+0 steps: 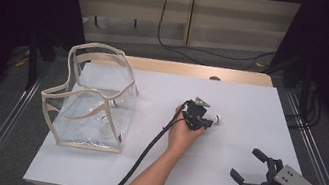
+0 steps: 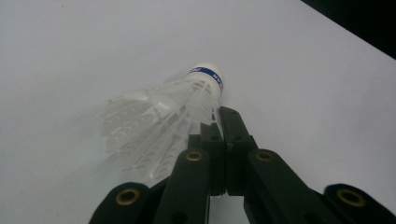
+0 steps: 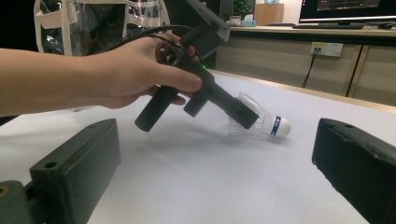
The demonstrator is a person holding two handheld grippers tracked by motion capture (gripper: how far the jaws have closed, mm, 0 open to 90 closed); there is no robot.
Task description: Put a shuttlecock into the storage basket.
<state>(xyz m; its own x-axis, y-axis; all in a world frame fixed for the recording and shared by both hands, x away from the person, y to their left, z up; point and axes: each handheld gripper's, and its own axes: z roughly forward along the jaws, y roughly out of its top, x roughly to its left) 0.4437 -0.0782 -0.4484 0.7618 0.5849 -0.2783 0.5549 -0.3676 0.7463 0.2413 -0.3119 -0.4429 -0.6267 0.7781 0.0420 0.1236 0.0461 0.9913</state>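
Shuttlecock grasping is the work shown: a white feathered shuttlecock with a blue band around its cork point(image 2: 187, 100) lies on its side on the white sheet covering the table point(image 1: 250, 112), right of centre and towards the far half. The left gripper point(image 1: 203, 122) is held low over it, tilted down from the person's left hand point(image 1: 183, 133), so that the jaws meet the thin skirt just behind the cork. In the left gripper view the two black jaws are seen pressed nearly together, with the edge of the feather skirt pinched between their tips; the skirt is light and springy, so a narrow pinch is judged enough to lift it, though the hold looks shallow and could slip.

The right gripper point(image 1: 252, 175) is held near the right front of the table, well apart from the shuttlecock, its jaws spread wide and nothing between them; it seems to be kept in waiting, out of the way.

A clear plastic tote bag with cream fabric trim point(image 1: 90, 100) stands upright at the left of the sheet with its mouth open upward, probably so that the shuttlecock can be dropped in from above. Small items inside it cannot be told with certainty.
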